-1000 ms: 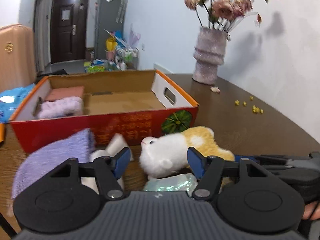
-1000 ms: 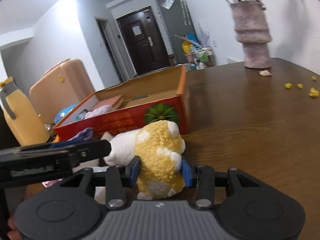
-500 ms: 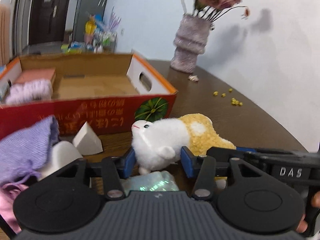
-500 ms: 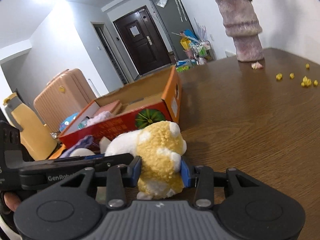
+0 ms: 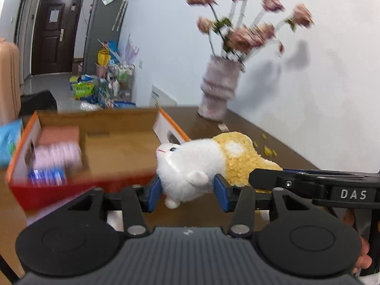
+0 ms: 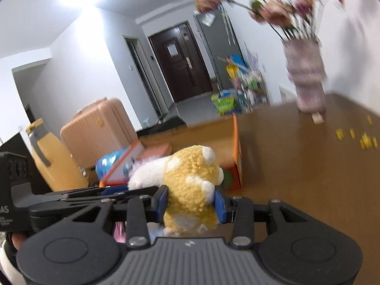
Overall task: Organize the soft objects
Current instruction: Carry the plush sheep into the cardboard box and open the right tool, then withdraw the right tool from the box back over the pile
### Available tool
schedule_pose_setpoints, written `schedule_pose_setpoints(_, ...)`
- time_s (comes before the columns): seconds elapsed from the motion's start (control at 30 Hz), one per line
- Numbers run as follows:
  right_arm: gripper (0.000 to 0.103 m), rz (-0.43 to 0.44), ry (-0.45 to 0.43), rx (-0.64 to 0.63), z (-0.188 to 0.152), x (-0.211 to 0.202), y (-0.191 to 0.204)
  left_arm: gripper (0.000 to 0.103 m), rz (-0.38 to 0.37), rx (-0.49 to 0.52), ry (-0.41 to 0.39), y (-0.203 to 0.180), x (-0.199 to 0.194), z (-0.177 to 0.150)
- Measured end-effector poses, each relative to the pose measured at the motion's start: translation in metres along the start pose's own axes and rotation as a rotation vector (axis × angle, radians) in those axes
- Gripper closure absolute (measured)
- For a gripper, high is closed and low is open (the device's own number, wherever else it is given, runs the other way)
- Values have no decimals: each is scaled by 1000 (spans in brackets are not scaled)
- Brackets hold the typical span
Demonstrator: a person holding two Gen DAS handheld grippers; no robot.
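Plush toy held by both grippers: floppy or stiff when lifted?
Likely floppy: the plush toy bulges around the left gripper jaws. Probably light: it hangs off the table between the two grips. Fuzzy pile should resist slipping in the right gripper.

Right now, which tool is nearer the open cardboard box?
Left. The left tool holds the plush toy's white head end right at the cardboard box's near wall; the right tool grips the yellow rear, farther out over the table.
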State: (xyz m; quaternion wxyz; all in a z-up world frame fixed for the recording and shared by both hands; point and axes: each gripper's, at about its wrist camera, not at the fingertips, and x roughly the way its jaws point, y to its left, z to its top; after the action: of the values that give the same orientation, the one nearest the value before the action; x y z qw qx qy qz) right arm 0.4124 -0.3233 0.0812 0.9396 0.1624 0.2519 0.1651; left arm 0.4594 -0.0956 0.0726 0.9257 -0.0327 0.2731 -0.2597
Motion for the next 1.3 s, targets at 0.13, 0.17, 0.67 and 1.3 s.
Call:
schedule_pose_setpoints(0.13,64,-1,53,8,63,61,-4,55,12,1,46,38,45,59)
schedule_pose_setpoints(0.17,64,-6,79,13,79,83,-7,55,12,-18,64,51,60,72)
schedule_pose_setpoints(0.67,62,-173,260,20,107,282,-53,54,74,-167,246,156,227,92)
schedule_pose_setpoints(1.3,51,-266,173,-136,155,171,3,43,198,-17,149,119,90,136)
